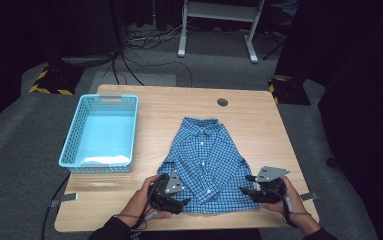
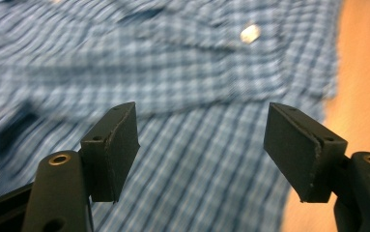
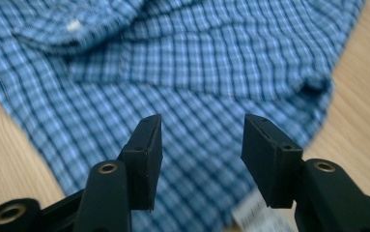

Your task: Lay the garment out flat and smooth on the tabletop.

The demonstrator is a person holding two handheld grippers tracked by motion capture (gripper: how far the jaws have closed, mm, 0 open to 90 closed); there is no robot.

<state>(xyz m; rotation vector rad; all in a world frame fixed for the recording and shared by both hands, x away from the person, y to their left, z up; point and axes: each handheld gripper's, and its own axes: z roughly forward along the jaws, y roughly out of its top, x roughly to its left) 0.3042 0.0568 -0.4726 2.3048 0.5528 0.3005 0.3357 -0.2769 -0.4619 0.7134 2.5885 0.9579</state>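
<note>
The shirt lies at lower centre of the desk, sleeves folded in. Both grippers, left and right, are released beside its hem. Basket at left awaits.

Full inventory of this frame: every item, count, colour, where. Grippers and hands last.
shirt: 1, blue checked, flat on the table's near middle, collar away from the person
basket: 1, light blue, table's left side, something white inside
table: 1, light wood, small round hole near far edge
left gripper: 1, black with grey plate, at the shirt's near left hem, fingers apart, nothing between
right gripper: 1, black with grey plate, at the shirt's near right edge, fingers apart, nothing between
hands: 2, one on each gripper, dark sleeves
</note>
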